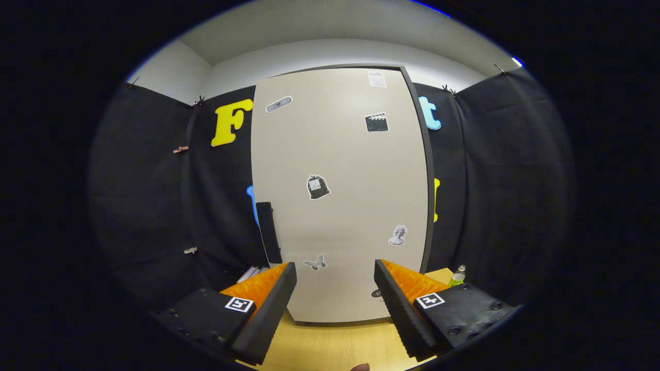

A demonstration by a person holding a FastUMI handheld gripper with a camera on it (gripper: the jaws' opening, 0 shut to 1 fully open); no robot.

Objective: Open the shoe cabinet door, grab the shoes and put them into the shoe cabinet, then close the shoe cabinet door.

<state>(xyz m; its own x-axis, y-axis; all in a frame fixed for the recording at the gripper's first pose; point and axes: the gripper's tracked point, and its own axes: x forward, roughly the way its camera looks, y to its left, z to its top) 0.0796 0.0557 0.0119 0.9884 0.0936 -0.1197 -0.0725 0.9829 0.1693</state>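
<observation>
The tool [335, 288] is spread wide, its two fingers [268, 309] standing well apart with nothing between them, held low over a light wooden desk [330, 345]. Straight ahead of the fingers stands the shoe cabinet [340, 196], a tall pale beige box resting on the desk, and its door [335, 154] faces the tool and is closed flat against the front. A dark vertical handle [268, 232] sits on the cabinet's left edge, just above and beyond the tip of the left finger; the finger is near it but apart from it. Several small stickers are scattered over the door: a butterfly sticker [315, 263] low down, just ahead of the gap between the fingers, a dark bag-shaped sticker [317, 186] near the door's middle, a pale bust sticker [397, 235] toward the cabinet's right edge above the right finger, a clapperboard sticker [376, 122] high on the right and a plaster-shaped sticker [278, 104] high on the left. A dark strip runs down the cabinet's right side as its edge [426, 170]. To the right of the cabinet, past the right finger, a small green bottle [457, 275] stands on the desk. To the left of the cabinet, behind the left finger, some flat light-coloured things lie stacked, too hidden to identify. Black cloth hangs behind and beside the cabinet.
</observation>
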